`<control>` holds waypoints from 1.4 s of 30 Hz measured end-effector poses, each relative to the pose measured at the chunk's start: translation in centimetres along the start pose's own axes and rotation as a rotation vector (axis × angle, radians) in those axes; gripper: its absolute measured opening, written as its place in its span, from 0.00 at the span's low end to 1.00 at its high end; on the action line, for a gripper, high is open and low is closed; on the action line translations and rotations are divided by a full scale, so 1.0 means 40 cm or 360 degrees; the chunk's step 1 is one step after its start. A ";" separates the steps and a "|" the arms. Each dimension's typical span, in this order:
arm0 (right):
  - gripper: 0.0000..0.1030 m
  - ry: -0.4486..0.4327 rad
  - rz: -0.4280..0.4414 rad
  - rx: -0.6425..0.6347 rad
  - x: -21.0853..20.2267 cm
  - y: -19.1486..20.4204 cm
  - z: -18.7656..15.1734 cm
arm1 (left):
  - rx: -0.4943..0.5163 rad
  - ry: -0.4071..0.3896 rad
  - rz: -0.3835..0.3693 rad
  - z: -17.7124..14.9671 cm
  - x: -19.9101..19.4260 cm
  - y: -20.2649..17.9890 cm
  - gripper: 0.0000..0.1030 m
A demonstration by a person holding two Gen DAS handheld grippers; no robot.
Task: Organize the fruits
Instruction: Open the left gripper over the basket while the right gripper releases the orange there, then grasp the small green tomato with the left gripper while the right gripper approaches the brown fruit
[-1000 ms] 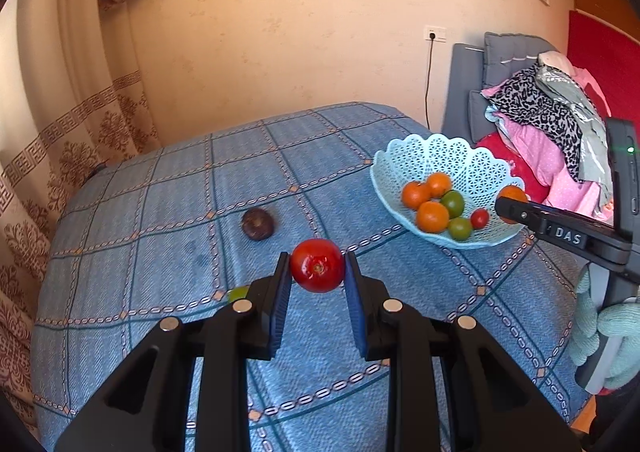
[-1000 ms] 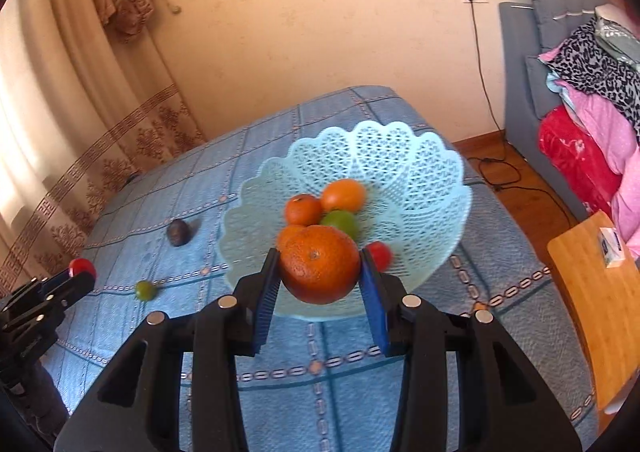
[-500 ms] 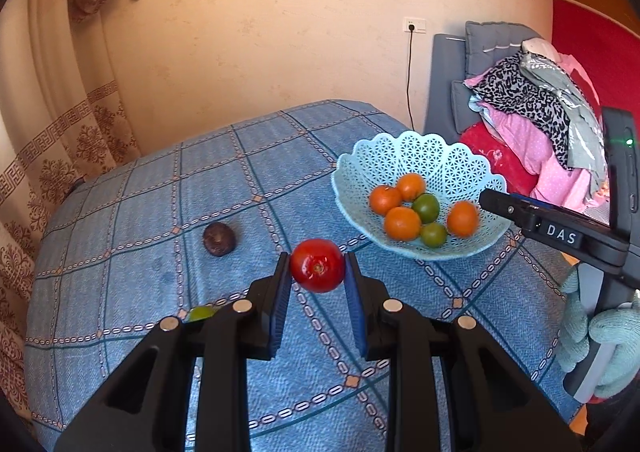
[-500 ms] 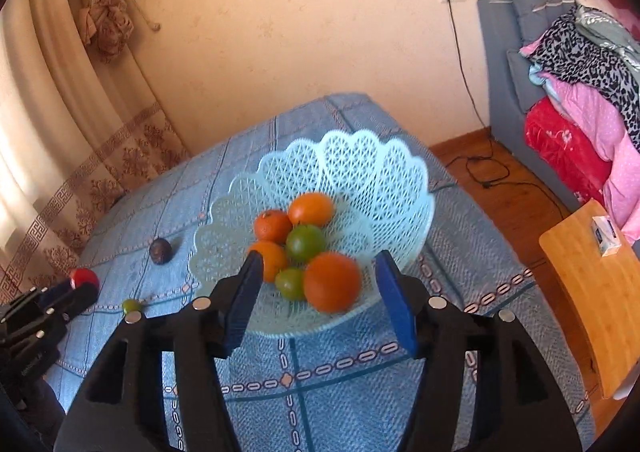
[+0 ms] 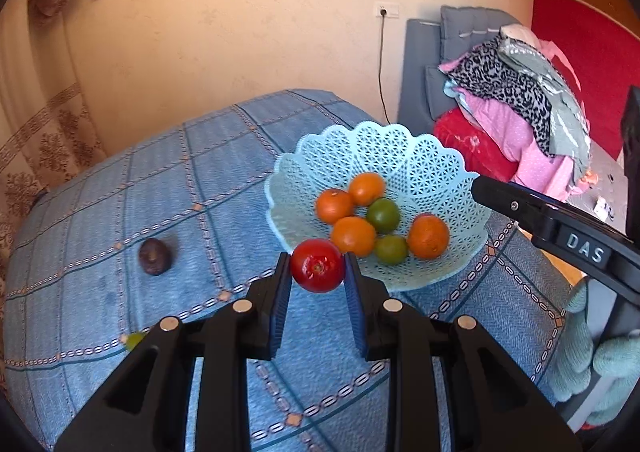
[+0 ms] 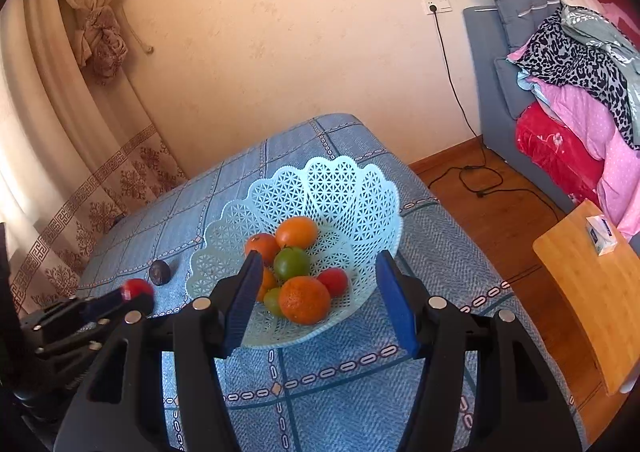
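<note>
Between the blue pads of the left gripper (image 5: 317, 276) sits a red tomato (image 5: 317, 270), pinched firmly and held above the blue checked tablecloth (image 5: 200, 188), just near and left of the lacy bowl (image 5: 400, 156). Over the bowl's near rim the right gripper (image 6: 320, 296) hangs spread wide with nothing in it. Inside the bowl lie several oranges (the nearest one (image 6: 304, 300) lies between the right gripper's fingers in its own view), two green fruits and a small red one (image 6: 333, 281). Left of the bowl, well apart on the cloth, rests a dark purple fruit (image 5: 154, 256), and nearer still a small green fruit (image 5: 134, 339) peeks out beside the left gripper's body.
</note>
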State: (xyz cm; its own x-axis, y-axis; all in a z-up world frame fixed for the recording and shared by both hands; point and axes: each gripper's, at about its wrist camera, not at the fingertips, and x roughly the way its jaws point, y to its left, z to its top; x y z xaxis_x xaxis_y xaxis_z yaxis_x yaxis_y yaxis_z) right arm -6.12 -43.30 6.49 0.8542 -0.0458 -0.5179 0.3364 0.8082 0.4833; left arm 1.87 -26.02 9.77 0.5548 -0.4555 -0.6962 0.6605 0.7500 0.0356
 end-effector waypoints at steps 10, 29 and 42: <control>0.59 0.0001 -0.0002 0.0020 0.002 -0.008 0.003 | 0.0024 0.0049 -0.0081 0.024 0.066 -0.047 0.27; 0.59 0.0006 0.0009 0.0014 0.006 0.001 -0.002 | -0.0106 0.0004 -0.0028 0.027 0.045 0.021 0.69; 0.58 0.0018 0.0047 -0.0040 0.001 0.038 -0.018 | -0.0270 -0.0028 0.0116 0.025 -0.021 0.153 0.87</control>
State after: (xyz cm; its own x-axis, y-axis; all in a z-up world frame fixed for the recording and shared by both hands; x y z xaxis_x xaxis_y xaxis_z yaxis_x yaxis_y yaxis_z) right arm -5.86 -41.66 6.67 0.8589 -0.0151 -0.5119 0.3009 0.8238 0.4805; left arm 5.96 -21.50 11.29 0.6077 -0.4041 -0.6837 0.5242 0.8508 -0.0369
